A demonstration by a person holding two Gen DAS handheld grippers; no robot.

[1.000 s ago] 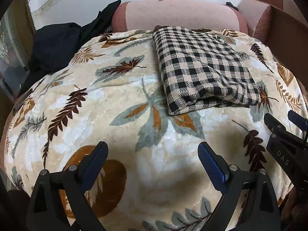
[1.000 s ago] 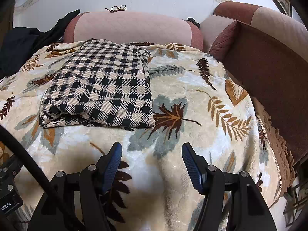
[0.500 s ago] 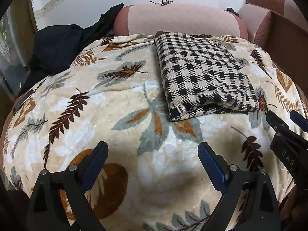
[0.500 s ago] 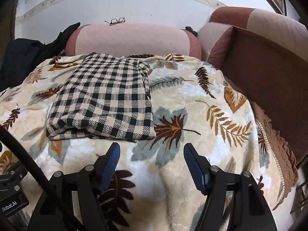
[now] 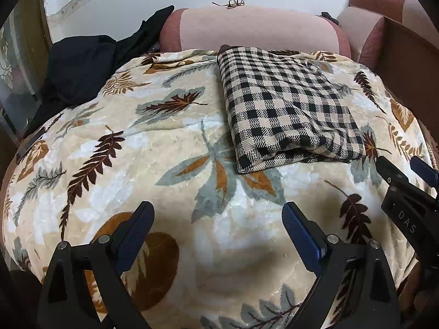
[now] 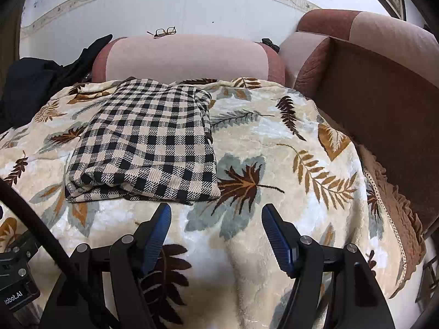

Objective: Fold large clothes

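Note:
A black and beige checked garment (image 5: pixel 288 107) lies folded into a thick rectangle on the leaf-patterned blanket (image 5: pixel 164 137); it also shows in the right wrist view (image 6: pixel 148 142). My left gripper (image 5: pixel 216 219) is open and empty, held back from the garment over the blanket's near part. My right gripper (image 6: pixel 216 219) is open and empty, just short of the garment's near right corner. The right gripper also shows at the right edge of the left wrist view (image 5: pixel 406 172).
A pink sofa back (image 6: pixel 186 54) with glasses (image 6: pixel 163 31) on top stands behind the blanket. A black garment (image 5: pixel 82 65) is heaped at the far left. A brown sofa arm (image 6: pixel 378 87) rises on the right. The blanket's edge drops off at the right (image 6: pixel 395 219).
Both grippers have drawn back and tilted up a little, so the folded garment sits slightly farther off in both views. Both stay open; the garment has not moved.

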